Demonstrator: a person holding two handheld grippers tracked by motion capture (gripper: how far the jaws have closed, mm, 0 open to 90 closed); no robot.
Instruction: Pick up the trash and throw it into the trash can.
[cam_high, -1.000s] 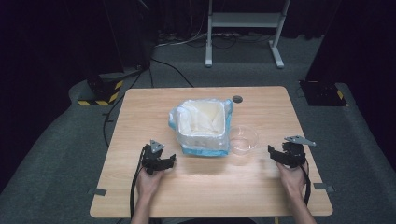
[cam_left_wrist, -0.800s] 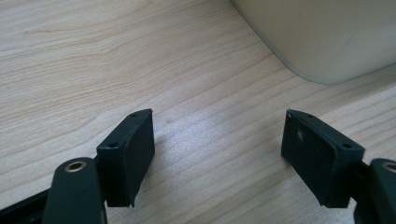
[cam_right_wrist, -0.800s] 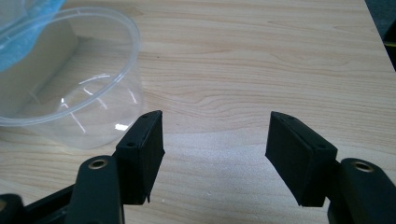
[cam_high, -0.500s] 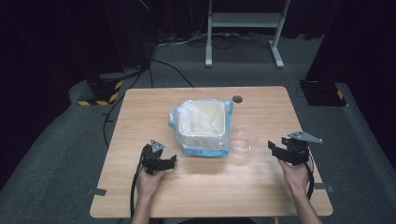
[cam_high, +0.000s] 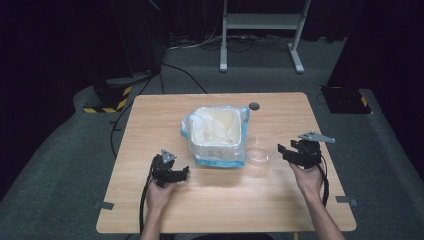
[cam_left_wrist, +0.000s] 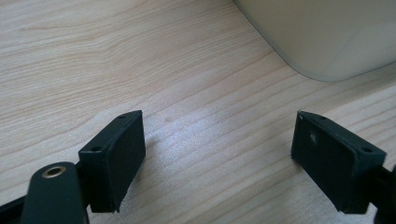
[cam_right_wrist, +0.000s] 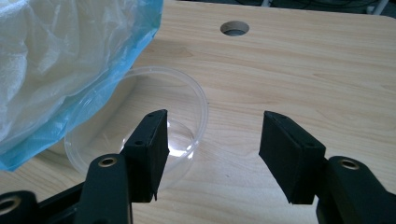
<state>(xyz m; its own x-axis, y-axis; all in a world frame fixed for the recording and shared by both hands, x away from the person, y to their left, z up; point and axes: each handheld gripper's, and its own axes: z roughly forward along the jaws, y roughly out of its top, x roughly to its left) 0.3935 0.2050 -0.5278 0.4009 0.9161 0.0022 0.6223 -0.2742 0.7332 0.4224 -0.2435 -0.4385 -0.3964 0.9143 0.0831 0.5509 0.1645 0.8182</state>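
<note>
Nothing is grasped yet: the right hand-held gripper (cam_right_wrist: 212, 154), jaws apart but just closing, nears the clear bowl (cam_right_wrist: 140, 128); the left hand-held gripper (cam_left_wrist: 219, 154) rests released on the tabletop (cam_left_wrist: 140, 60).

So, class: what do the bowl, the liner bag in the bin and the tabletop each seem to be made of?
Bowl: clear, glossy plastic, probably; the wood shows through it.
Liner bag: thin crinkled plastic film, translucent white with a blue edge.
Tabletop: pale wood or wood-look laminate, with matte grain lines.
</note>
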